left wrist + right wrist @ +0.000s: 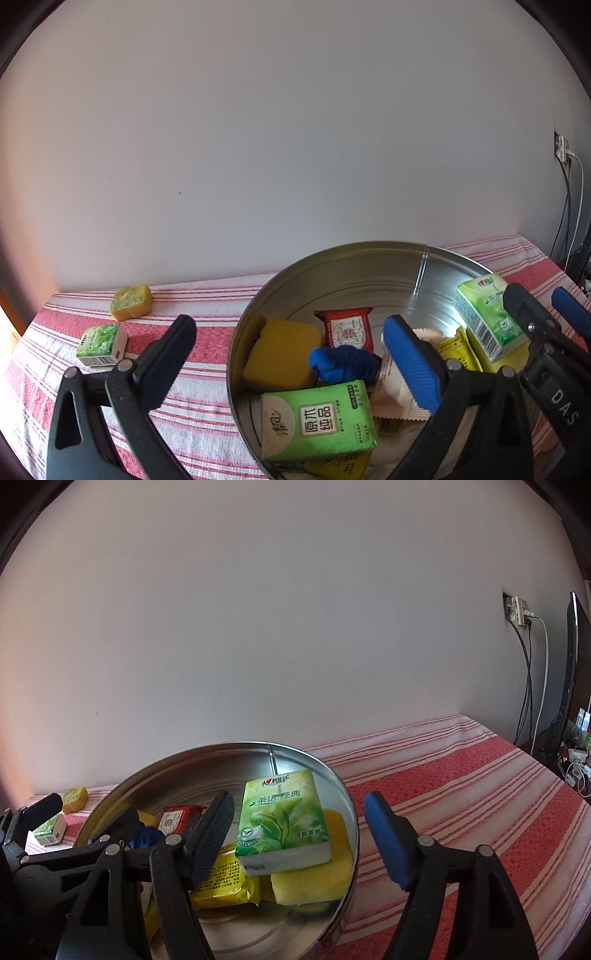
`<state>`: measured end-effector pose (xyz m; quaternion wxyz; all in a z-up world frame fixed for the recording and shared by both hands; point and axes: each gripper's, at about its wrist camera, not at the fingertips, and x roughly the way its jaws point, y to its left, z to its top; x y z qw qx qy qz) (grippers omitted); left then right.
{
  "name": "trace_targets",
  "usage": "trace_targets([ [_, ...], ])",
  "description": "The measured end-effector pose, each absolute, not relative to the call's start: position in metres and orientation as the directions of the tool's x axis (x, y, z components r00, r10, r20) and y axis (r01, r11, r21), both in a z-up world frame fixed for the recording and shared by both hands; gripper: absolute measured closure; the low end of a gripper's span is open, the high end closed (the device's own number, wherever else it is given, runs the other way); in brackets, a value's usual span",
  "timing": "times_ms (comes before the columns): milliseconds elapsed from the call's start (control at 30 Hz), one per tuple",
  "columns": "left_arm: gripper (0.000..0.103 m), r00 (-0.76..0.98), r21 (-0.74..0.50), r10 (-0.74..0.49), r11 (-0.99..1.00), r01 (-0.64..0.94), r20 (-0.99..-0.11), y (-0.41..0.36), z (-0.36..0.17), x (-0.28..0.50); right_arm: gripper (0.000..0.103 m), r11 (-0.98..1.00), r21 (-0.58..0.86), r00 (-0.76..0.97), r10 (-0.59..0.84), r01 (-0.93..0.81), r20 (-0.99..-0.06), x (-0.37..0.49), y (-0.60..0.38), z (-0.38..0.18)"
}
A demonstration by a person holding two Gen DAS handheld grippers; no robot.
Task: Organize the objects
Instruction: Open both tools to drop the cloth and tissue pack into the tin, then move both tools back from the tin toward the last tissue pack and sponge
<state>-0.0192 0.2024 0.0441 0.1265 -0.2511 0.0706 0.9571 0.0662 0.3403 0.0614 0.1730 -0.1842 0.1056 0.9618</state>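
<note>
A round metal tin (pixel 332 266) stands on the striped cloth. It holds a yellow sponge (pixel 280 354), a red packet (pixel 349 328), a blue crumpled thing (pixel 343 363), a green tissue pack (pixel 321 421) and yellow packets (pixel 458 350). My left gripper (pixel 291 358) is open wide astride the tin's left rim, gripping nothing. A green tea tissue pack (pixel 282 819) lies tilted on another yellow sponge (pixel 314 878) in the tin (pixel 343 794). My right gripper (pixel 299 838) is open around it, with a clear gap at the blue pad.
Outside the tin at far left lie a speckled sponge (pixel 131 302) and a small green tissue pack (pixel 101 341). The red-striped cloth (pixel 461 775) stretches right of the tin. A wall backs the table. A socket with cables (pixel 517 609) and a screen's edge (pixel 572 664) stand at right.
</note>
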Motion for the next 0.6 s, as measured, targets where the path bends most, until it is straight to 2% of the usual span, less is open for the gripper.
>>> trace_targets([
  [100,0.001,-0.843,0.042,0.209,-0.964,-0.264,-0.495,0.19,0.044,-0.018,0.02,-0.916,0.133,-0.881,0.313,-0.378,-0.354,0.071,0.336,0.062],
  [300,0.001,-0.86,0.072,0.167,-0.971,-0.229,-0.483,0.172,0.038,-0.012,0.02,-0.927,0.11,-0.895,0.309,-0.359,-0.322,0.07,0.323,0.06],
  [467,0.001,-0.87,0.071,0.125,-0.981,-0.179,-0.477,0.142,0.032,-0.017,0.02,-0.938,0.071,-0.917,0.314,-0.34,-0.247,0.08,0.305,0.066],
  [600,0.001,-0.869,0.079,0.063,-0.99,-0.116,-0.49,0.113,0.031,-0.025,0.02,-0.94,0.08,-0.917,0.303,-0.333,-0.259,0.081,0.293,0.066],
])
